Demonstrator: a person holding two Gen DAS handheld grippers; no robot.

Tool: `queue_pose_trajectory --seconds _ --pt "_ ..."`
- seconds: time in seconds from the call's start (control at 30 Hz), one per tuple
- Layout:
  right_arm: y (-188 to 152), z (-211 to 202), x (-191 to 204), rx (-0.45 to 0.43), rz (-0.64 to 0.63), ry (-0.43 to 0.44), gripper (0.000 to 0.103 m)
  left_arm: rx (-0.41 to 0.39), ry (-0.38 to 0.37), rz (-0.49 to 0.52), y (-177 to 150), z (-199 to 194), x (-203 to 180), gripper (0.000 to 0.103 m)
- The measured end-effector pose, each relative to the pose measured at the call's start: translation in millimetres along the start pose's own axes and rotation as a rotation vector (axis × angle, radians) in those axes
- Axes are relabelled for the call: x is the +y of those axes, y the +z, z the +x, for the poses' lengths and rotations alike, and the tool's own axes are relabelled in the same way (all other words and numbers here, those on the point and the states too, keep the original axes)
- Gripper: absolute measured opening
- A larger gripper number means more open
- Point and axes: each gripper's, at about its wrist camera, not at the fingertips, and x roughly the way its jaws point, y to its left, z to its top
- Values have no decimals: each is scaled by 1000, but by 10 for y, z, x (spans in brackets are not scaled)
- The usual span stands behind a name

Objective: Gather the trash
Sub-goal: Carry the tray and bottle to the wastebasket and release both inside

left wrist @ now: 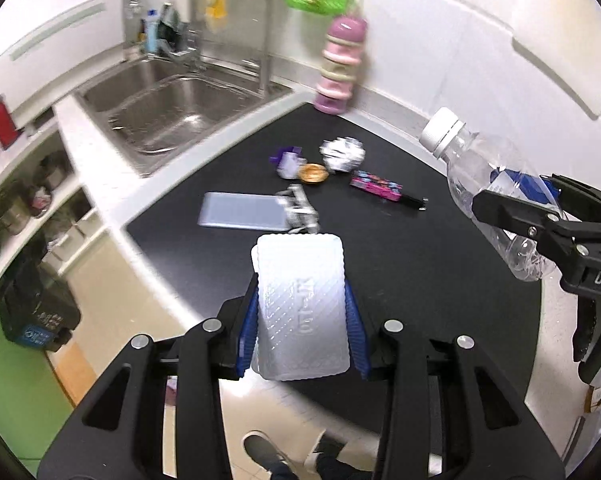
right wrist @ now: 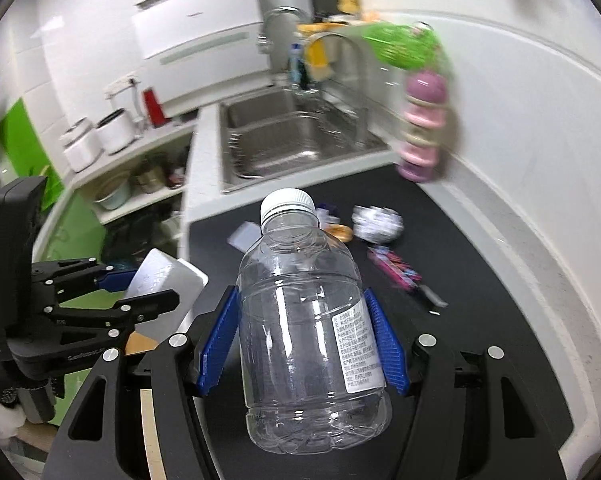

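— While both tools are held above the black counter (left wrist: 440, 248), what is gripped?

— A white tray (left wrist: 300, 312) is clamped between the blue pads of the left gripper (left wrist: 302, 316). A clear bottle (right wrist: 308, 320), white cap up, is clamped in the right gripper (right wrist: 304, 332).

— What is left on the counter?

— Toward the far edge, a foil ball (left wrist: 342, 155), a purple scrap (left wrist: 286, 162), a gold lid (left wrist: 313, 173) and a pink wrapper (left wrist: 376, 186) are seen close together. A grey card (left wrist: 242, 212) is laid near the edge by the sink (left wrist: 172, 116). A pink stack (left wrist: 340, 68) is stood at the far corner against the wall.

— Is open room left?

— The near half and right side of the counter are seen bare, up to the white rim.
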Motion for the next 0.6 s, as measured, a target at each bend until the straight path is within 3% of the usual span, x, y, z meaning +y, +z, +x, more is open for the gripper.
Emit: queue_pose_trajectory --seconds 0.17,0.37,0.5,0.6 --pt "136 150 665 -11 -51 78 61 -30 58 -66 -232 -352 596 39" --pt "219 656 1526 38 -144 182 61 -42 132 -186 -636 -581 1470 39" --pt "179 1207 2066 122 -196 236 61 -7 169 -259 -959 -462 2051 39" --pt "81 1718 2364 184 -220 263 61 41 186 -318 -1284 -159 2512 39"
